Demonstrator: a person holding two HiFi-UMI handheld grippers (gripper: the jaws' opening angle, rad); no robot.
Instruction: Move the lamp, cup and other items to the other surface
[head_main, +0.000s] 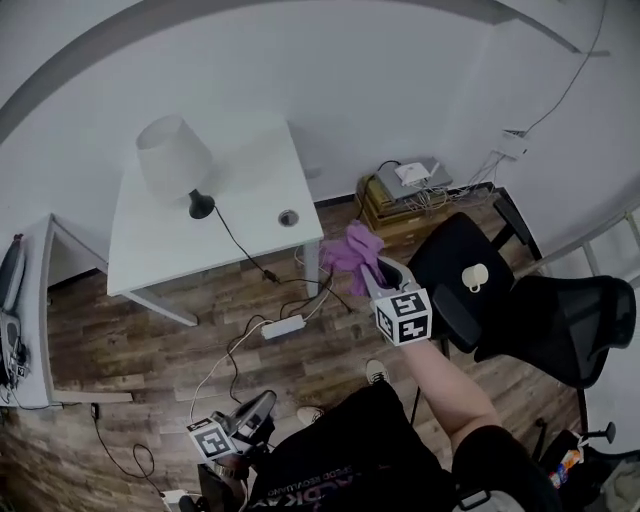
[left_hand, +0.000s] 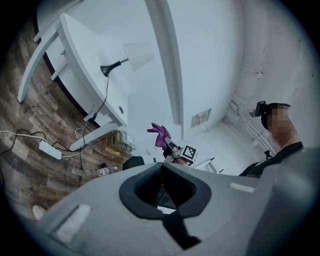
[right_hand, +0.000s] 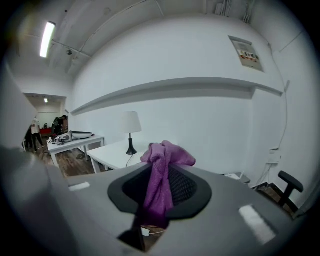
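Where right tool (right_hand: 156, 196) pinches, fuzzy purple cloth (right_hand: 164, 159) bunches.

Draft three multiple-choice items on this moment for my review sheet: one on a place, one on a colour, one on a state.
1. Where does the small white cup sit?
A. on the white table
B. on the black padded chair seat
C. on the wooden floor

2. What colour is the crumpled fabric cloth?
A. yellow
B. purple
C. green

3. What state is the right gripper in?
A. open and empty
B. shut on the lamp's cord
C. shut on the cloth

Answers:
1 B: the head view shows the cup resting on the chair seat, away from the table.
2 B: the cloth is purple in all three views.
3 C: the right gripper view shows its jaws pinching the cloth, which bunches out past them.
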